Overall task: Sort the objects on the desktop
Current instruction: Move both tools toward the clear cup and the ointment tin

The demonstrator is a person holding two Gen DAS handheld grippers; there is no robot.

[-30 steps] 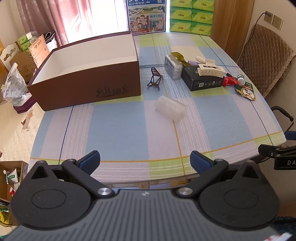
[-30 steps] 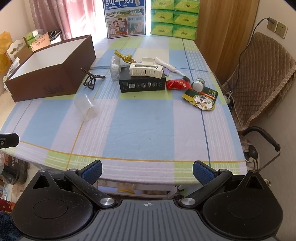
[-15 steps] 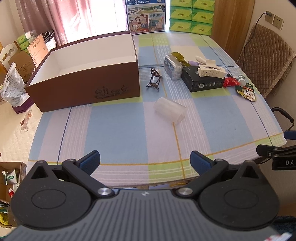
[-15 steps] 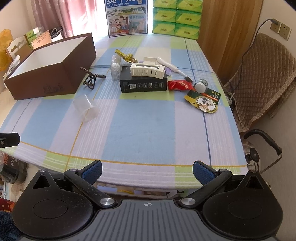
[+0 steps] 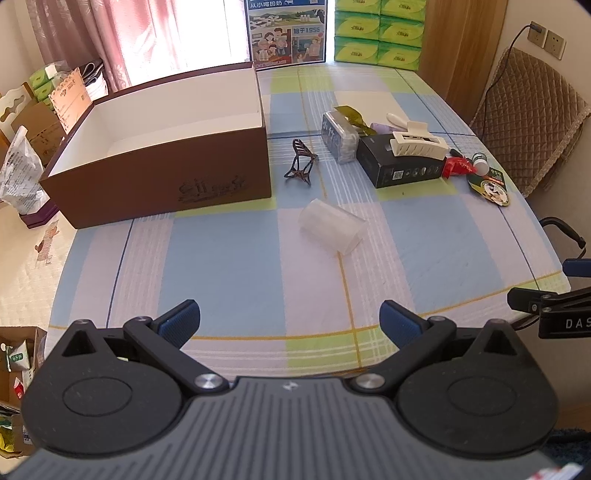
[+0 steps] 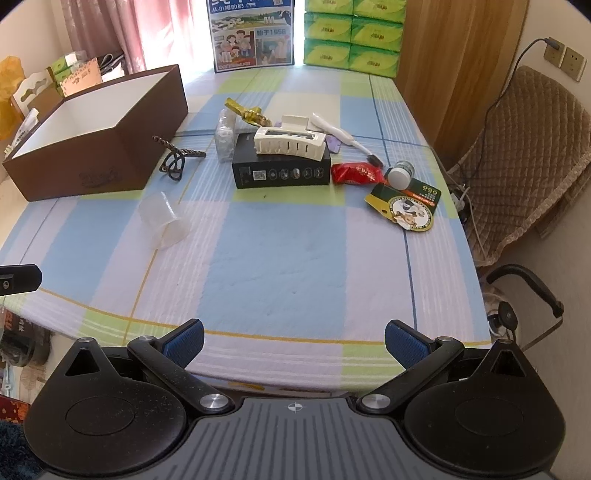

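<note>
An open brown box with a white inside stands at the table's left. A clear plastic cup lies on its side mid-table. Behind it are a dark hair claw, a black box with a cream hair clip on top, a red packet, a small bottle and a green card. My left gripper and right gripper hang open over the near edge, holding nothing.
A clear container, a gold ribbon and a white pen-like stick lie behind the black box. A poster and green tissue packs stand at the far end. A padded chair is on the right.
Both grippers have edged forward over the table's near edge, so the objects appear slightly nearer. Nothing on the table has moved.
</note>
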